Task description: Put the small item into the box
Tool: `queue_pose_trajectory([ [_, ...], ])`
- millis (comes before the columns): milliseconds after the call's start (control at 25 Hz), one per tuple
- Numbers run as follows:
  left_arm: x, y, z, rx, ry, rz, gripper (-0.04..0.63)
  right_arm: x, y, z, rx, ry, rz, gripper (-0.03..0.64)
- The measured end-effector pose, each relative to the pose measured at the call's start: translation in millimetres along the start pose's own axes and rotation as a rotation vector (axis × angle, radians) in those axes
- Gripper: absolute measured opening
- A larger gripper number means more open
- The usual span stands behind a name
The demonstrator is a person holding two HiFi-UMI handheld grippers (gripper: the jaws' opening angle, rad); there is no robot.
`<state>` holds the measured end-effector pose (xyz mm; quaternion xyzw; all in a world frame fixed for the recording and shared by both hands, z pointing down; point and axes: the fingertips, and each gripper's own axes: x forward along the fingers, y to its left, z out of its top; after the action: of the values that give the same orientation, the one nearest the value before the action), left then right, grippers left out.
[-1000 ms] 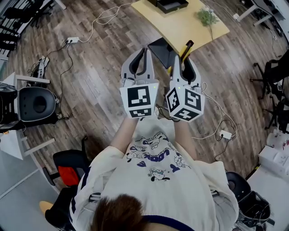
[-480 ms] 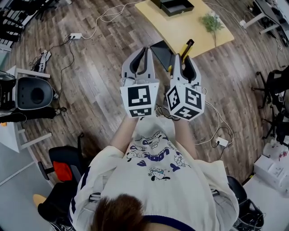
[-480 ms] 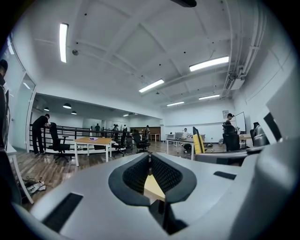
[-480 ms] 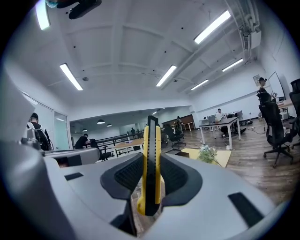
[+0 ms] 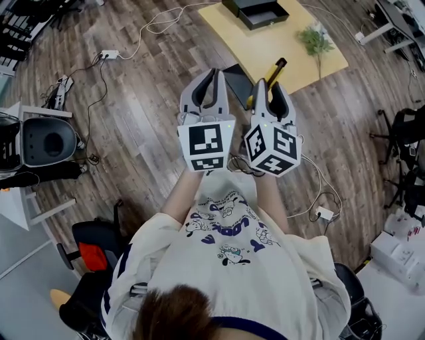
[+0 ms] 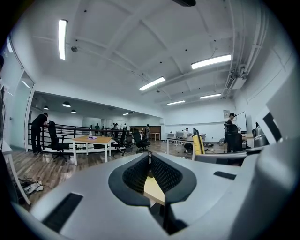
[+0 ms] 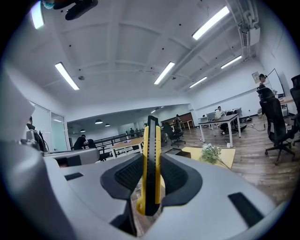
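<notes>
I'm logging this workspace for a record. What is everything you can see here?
table: one, yellow, top centre of head view
box: one, black, open, on the table's far end
plant sprig: one, green, on the table's right side
power strip: one, white, floor, upper left
knife: one, yellow and black, upright between the right jaws
left gripper: grey, jaws together, empty
right gripper: grey, closed on the knife

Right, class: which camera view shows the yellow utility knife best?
The right gripper view: the knife stands upright in mid-frame, clamped between the right gripper's fingers. The head view shows only its far end poking past the gripper. The left gripper view does not show it.
</notes>
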<state>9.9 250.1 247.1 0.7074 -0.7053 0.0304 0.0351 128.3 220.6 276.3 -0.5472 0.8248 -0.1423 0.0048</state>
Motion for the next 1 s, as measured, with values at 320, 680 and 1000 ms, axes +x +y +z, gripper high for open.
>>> queue_pose_trajectory([
  [320,68,31,8,-0.004,-0.008,-0.021,0.028,73,2,6,0.006,0.002,-0.025,0.124],
  [680,159,75,24,-0.008,-0.009,-0.080,0.028,166,9,24,0.022,-0.006,-0.081,0.124],
  [1000,224,110,23,-0.016,0.009,-0.129,0.028,232,12,26,0.033,0.006,-0.143,0.124],
])
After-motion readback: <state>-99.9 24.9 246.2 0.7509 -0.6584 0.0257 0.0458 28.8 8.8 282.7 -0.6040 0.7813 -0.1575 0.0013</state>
